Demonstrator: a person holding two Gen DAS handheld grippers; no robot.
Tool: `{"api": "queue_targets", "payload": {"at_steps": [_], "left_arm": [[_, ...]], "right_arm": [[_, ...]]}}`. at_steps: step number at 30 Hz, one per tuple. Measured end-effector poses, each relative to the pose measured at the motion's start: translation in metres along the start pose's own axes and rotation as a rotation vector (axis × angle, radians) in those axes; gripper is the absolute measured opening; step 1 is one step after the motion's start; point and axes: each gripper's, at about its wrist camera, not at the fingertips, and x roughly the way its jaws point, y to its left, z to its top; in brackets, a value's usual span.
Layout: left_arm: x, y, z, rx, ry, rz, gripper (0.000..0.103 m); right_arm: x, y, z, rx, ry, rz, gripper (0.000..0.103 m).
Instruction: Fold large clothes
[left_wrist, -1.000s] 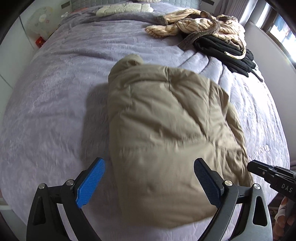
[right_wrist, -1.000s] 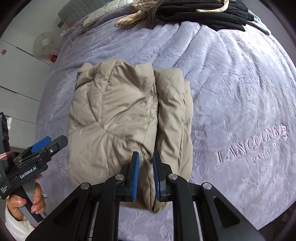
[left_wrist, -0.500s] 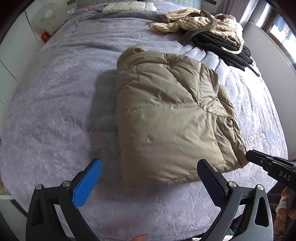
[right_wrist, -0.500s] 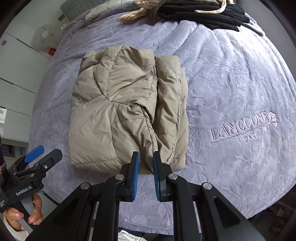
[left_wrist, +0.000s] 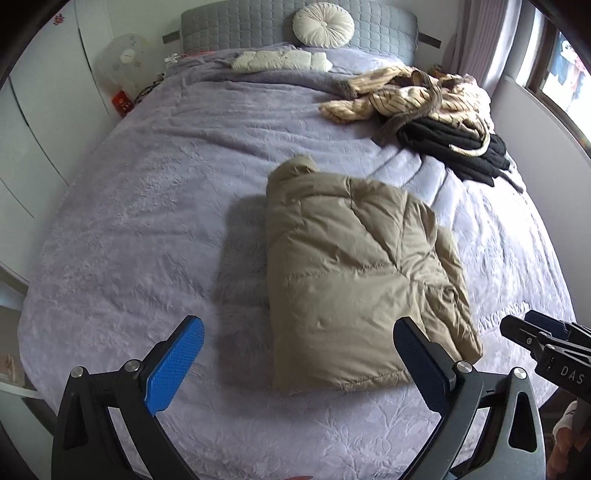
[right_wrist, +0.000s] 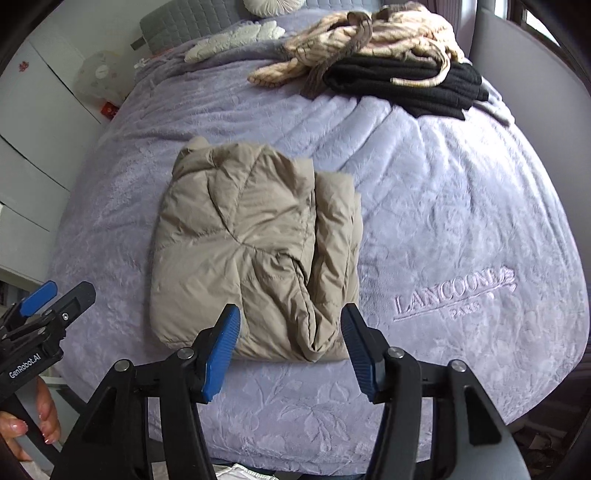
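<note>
Right wrist view shows me the folded tan quilted puffer jacket (right_wrist: 255, 254) near the bed's (right_wrist: 461, 229) foot edge, soft and slippery, best pinched at its thick hem, both my left gripper (left_wrist: 295, 363) and right gripper (right_wrist: 291, 350) parted and empty, the right one's jaws having just been opening.

Both wrist cameras look steeply down from above the foot edge of the bed (left_wrist: 147, 184), facing its headboard edge. The left view sits toward the bed's left side, the right view perhaps slightly nearer (fisheye bending makes this hard to judge). Both share the folded tan jacket (right_wrist: 243, 240) mid-bed and the clothes pile (left_wrist: 424, 107) at the far right corner.
</note>
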Motion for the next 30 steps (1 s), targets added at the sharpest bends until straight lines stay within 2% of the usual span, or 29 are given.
{"api": "queue_targets", "payload": {"at_steps": [3,6,9,10,13,30], "left_arm": [[-0.011,0.001,0.006,-0.015,-0.016,-0.007,0.103],[-0.021,-0.001,0.006,-0.018,-0.046,0.013,0.103],[-0.027,-0.002,0.006,-0.021,-0.059,0.017,0.103],[-0.029,-0.002,0.007,-0.024,-0.063,0.018,0.103],[-0.032,-0.002,0.005,-0.032,-0.076,0.035,0.103],[-0.037,0.000,-0.005,-0.045,-0.090,0.073,0.103]], "right_arm": [[-0.013,0.007,0.006,-0.017,-0.050,-0.019,0.081],[-0.023,0.012,0.009,-0.031,-0.109,-0.043,0.084],[-0.031,0.012,0.009,-0.020,-0.178,-0.049,0.093],[-0.033,0.011,0.010,-0.012,-0.192,-0.052,0.103],[-0.027,0.009,0.018,0.001,-0.198,-0.088,0.103],[-0.024,0.022,0.008,-0.015,-0.211,-0.125,0.103]]}}
